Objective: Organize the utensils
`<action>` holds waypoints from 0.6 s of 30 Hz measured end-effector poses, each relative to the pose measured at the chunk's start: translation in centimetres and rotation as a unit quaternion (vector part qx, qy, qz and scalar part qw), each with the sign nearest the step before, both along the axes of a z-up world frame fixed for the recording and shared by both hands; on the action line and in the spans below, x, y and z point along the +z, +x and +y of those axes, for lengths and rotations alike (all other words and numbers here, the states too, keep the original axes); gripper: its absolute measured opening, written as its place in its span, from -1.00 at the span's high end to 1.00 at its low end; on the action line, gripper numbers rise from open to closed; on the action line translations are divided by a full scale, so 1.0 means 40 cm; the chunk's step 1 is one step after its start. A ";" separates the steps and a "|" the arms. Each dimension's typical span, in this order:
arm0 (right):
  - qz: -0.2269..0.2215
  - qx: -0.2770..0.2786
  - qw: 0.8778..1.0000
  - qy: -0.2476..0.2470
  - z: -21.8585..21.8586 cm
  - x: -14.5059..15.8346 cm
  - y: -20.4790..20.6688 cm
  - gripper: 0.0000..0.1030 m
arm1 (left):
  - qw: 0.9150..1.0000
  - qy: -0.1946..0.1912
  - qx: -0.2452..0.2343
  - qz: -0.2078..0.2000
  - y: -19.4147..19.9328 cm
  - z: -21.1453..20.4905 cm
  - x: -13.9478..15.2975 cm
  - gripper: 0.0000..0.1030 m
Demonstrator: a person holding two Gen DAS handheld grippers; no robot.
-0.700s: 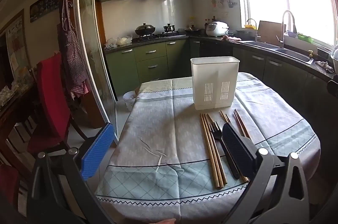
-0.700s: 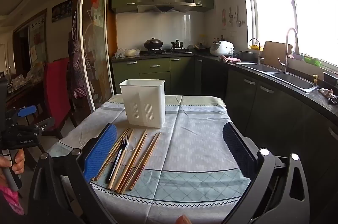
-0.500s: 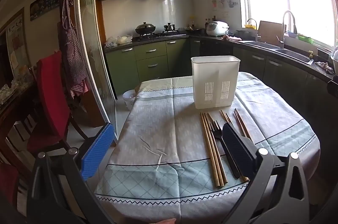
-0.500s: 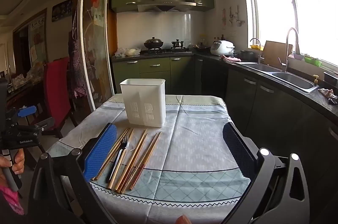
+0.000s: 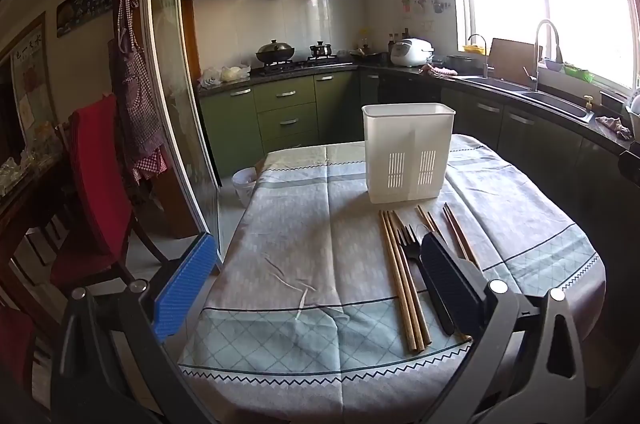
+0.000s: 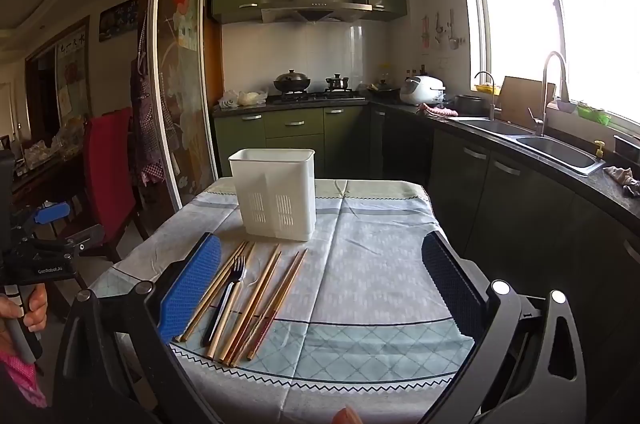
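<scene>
A white slotted utensil holder (image 5: 407,152) (image 6: 275,193) stands upright on the table's far half. In front of it lie several wooden chopsticks (image 5: 402,276) (image 6: 256,300) and a black-handled fork (image 5: 416,260) (image 6: 225,294) on the tablecloth. My left gripper (image 5: 316,288) is open and empty, above the near table edge, left of the utensils. My right gripper (image 6: 320,288) is open and empty, its left pad (image 6: 192,288) just over the leftmost chopsticks.
The table (image 5: 300,224) carries a blue-grey checked cloth. A red chair (image 5: 100,176) and a sliding glass door stand to the left. Green cabinets, a stove and a sink counter (image 6: 560,152) run behind and to the right. The left gripper's handle and hand (image 6: 28,288) show in the right wrist view.
</scene>
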State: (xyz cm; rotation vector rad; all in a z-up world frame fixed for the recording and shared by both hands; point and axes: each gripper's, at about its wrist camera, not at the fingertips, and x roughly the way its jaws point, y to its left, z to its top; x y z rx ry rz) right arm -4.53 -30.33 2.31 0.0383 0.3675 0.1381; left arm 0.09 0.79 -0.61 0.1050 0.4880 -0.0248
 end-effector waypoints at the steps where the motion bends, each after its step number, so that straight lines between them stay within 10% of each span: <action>1: 0.000 0.000 1.000 0.000 0.000 0.000 0.000 -0.93 | 1.000 -0.001 0.000 0.001 0.001 0.003 -0.002 -0.89; 18: -0.001 0.001 1.000 0.001 0.000 0.000 -0.003 -0.93 | 1.000 -0.016 -0.002 0.017 0.006 -0.009 -0.012 -0.89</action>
